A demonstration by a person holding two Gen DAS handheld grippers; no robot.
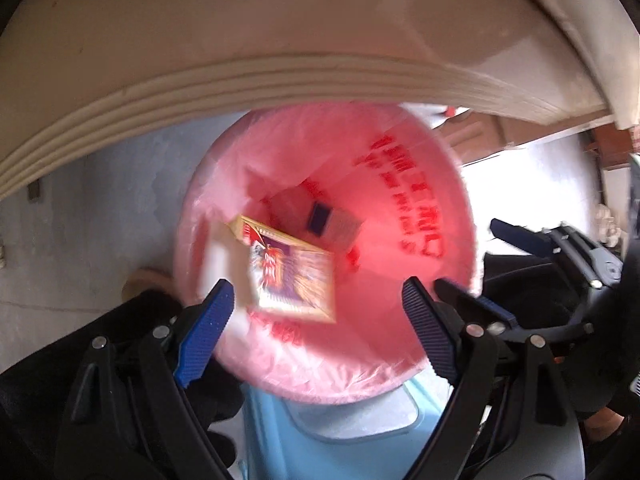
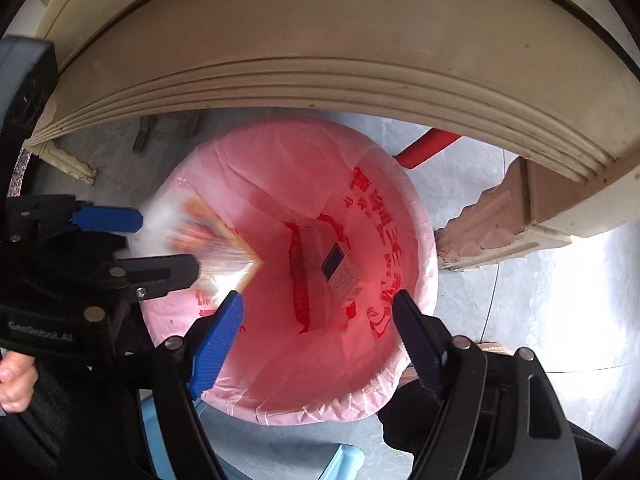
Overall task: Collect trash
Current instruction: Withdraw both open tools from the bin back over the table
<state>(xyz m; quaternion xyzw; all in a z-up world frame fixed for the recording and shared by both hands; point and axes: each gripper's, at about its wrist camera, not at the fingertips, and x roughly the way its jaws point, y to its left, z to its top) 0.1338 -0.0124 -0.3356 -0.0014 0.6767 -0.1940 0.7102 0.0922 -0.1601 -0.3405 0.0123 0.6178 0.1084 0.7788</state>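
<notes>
A bin lined with a pink bag point(image 1: 320, 392) point(image 2: 312, 412) stands on the floor below both grippers. A yellow and purple packet point(image 1: 288, 272) point(image 2: 216, 240) hangs blurred over the bin's mouth, and no pad touches it. My left gripper point(image 1: 318, 284) point(image 2: 168, 242) is open, with the packet just in front of its fingertips. My right gripper point(image 2: 319, 295) point(image 1: 467, 252) is open over the bin with nothing between its fingers. At the bottom of the bag lies a small box with a dark blue patch point(image 1: 336, 226) point(image 2: 342, 270) beside a reddish wrapper point(image 2: 310, 280).
A beige ribbed furniture edge point(image 1: 280, 80) point(image 2: 320, 80) overhangs the far side of the bin. A carved furniture leg point(image 2: 500, 216) and a red bar point(image 2: 424, 148) stand at the right. A light blue stool point(image 1: 340, 440) is in front. A hand point(image 2: 16, 384) holds the left gripper.
</notes>
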